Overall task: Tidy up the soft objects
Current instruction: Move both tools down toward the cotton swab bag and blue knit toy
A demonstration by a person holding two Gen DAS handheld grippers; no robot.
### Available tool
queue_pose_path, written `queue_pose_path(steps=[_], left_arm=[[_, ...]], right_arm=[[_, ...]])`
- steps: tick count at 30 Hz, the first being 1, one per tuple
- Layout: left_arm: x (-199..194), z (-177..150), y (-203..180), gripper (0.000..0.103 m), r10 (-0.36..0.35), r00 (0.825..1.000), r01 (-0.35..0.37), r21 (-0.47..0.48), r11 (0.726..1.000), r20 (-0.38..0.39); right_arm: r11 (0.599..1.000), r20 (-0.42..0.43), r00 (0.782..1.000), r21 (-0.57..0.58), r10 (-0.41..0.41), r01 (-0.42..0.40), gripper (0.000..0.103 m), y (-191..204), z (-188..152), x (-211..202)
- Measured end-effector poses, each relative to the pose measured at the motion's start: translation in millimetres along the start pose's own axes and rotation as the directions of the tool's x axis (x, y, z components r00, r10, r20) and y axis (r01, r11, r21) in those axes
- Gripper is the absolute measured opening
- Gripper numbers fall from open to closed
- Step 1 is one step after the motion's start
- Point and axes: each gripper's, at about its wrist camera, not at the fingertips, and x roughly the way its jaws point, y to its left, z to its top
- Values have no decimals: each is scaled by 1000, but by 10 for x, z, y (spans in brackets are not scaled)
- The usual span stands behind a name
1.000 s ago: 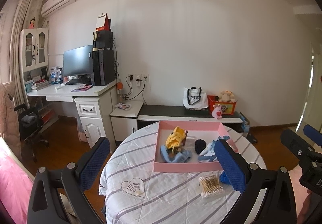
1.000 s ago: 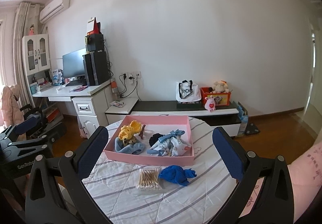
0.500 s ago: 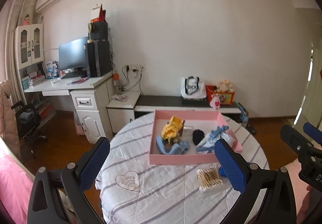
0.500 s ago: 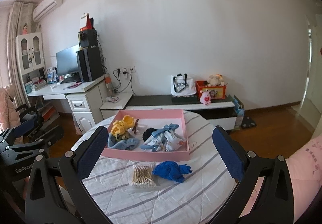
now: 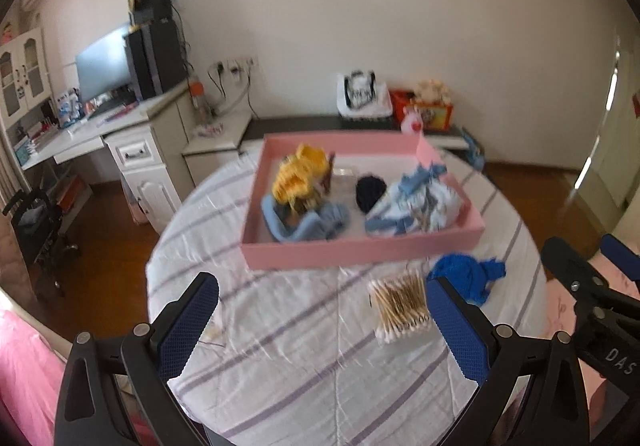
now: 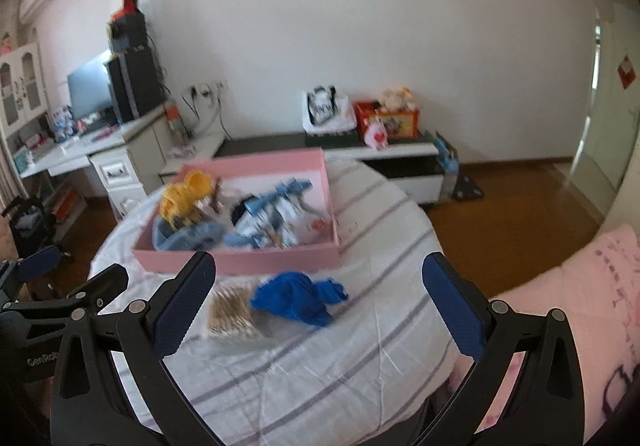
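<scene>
Blue cloth [image 6: 298, 298], one, lies outside one pink tray [image 6: 240, 260]; both grippers [image 5: 320, 322] [image 6: 320, 306] gape empty.

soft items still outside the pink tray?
1: the blue cloth lies on the striped tablecloth just in front of the pink tray, beside the cotton swabs. None visible elsewhere.

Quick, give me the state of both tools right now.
Left tool: open, holding nothing, above the table.
Right tool: open, holding nothing, above the blue cloth.
</scene>
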Motion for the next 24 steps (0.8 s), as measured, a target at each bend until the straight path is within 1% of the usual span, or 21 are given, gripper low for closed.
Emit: queue_pose_path(steps=[2,5,7,9,13,15,19,21,24], left_arm=[[138,14,-64,103,11,999,-10,13,1000,-33],[344,17,-139,103,-17,996,19,23,1000,-89],[494,12,-199,103,-33,991,37,26,999,-128],[614,-7,-266,103,-30,988,36,40,999,-148],[841,-32,-423,103,-26,979,42,75,996,-201],[958,-43,-511,103,-28,973,50,90,995,-229],[1193,-76,-622,103,-9,965,37,102,994,-263],[1349,-102,-660,103,-3,956,34,98,995,-294],[1602,-138,-695,103,-49,940,71,53,996,-337]], right_arm=[[1000,-41,999,8,-7,7,103,-47,-54,138],[999,-99,995,31,-29,32,103,-147,-146,335],[997,-142,988,41,-53,60,103,-207,-215,466],[998,-176,983,39,-45,53,103,-250,-277,567],[995,-233,970,53,-69,83,103,-400,-406,733],[994,-250,965,62,-74,92,103,-483,-452,780],[987,-268,958,88,-105,133,103,-655,-490,831],[986,-273,957,103,-101,134,103,-705,-490,837],[984,-271,960,141,-69,111,103,-786,-493,832]])
